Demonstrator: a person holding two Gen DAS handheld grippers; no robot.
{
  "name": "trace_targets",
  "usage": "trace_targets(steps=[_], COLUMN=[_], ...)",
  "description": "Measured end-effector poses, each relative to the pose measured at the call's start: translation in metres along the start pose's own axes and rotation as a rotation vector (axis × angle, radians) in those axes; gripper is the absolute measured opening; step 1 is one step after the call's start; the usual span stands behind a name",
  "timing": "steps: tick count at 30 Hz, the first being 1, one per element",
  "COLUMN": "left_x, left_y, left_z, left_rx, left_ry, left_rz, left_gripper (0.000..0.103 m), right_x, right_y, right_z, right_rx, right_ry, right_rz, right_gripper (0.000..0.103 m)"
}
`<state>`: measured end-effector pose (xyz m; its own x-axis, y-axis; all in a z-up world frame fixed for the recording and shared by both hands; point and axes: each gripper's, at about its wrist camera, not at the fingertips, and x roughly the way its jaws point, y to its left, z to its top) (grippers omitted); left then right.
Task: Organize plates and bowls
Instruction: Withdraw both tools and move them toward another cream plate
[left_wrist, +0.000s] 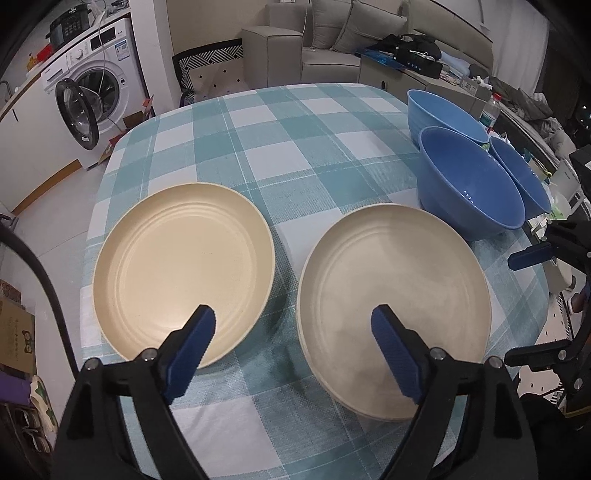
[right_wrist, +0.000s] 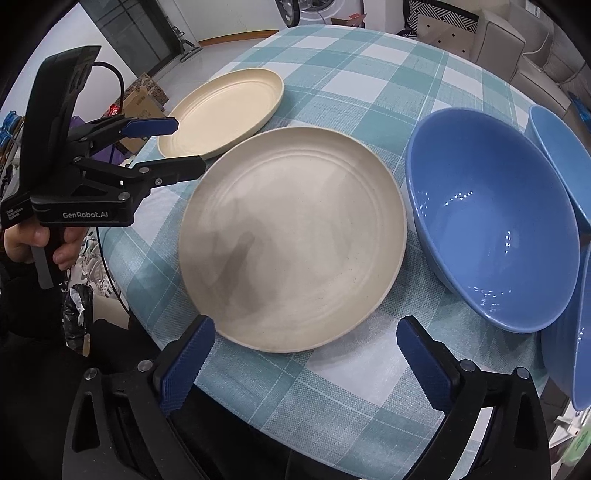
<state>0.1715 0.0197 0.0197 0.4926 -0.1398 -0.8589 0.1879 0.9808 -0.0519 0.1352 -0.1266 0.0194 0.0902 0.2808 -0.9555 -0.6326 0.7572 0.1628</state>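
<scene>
Both grippers empty: left gripper (left_wrist: 293, 328) has its jaws spread wide above the gap between the two plates, right gripper (right_wrist: 304, 339) is also wide open, hanging over the near edge of the table (right_wrist: 354, 398) with nothing between its pads. Sorting looks partly done at best — the yellowish plate (left_wrist: 183, 271) sits alone toward the near left edge of the checked tablecloth (left_wrist: 280, 140), and the paler beige plate (left_wrist: 393, 310) lies just beside it, not touching; in the left wrist view its rim seems doubled, so it may be a stack, can't confirm. Three blue bowls are clustered at the right edge: the nearest bowl (right_wrist: 491, 229) leans tilted just beside the beige plate, the far bowl (left_wrist: 443, 114) is behind it, a third bowl (left_wrist: 521, 177) at the very edge — none nested. My read: left to do is merging the plates and nesting the bowls. Obstacles are minor — the tilted bowl crowds the beige plate's right rim, and the third bowl is close to the drop-off. Off the table: washing machine (left_wrist: 96, 85) with door open, sofa (left_wrist: 332, 37), plastic bottle (left_wrist: 491, 112).
</scene>
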Motion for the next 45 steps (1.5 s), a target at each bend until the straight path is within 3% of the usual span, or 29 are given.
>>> trace_targets(steps=[10, 14, 21, 45], left_x=[-0.010, -0.017, -0.027, -0.033], left_y=[0.013, 0.016, 0.027, 0.071], left_z=[-0.004, -0.006, -0.010, -0.018], left_rx=[-0.048, -0.056, -0.083, -0.204], left_ry=[-0.013, -0.030, -0.053, -0.066], left_rz=[0.015, 0.030, 0.047, 0.129], left_gripper=[0.088, 0.100, 0.103, 0.103], right_x=[-0.017, -0.022, -0.025, -0.022], right_y=[0.007, 0.008, 0.010, 0.021], right_z=[0.015, 0.025, 0.044, 0.102], right_rx=[-0.033, -0.038, -0.051, -0.062], right_ry=[-0.053, -0.074, -0.108, -0.180], right_rz=[0.025, 0.028, 0.040, 0.062], right_gripper=[0.102, 0.102, 0.102, 0.102])
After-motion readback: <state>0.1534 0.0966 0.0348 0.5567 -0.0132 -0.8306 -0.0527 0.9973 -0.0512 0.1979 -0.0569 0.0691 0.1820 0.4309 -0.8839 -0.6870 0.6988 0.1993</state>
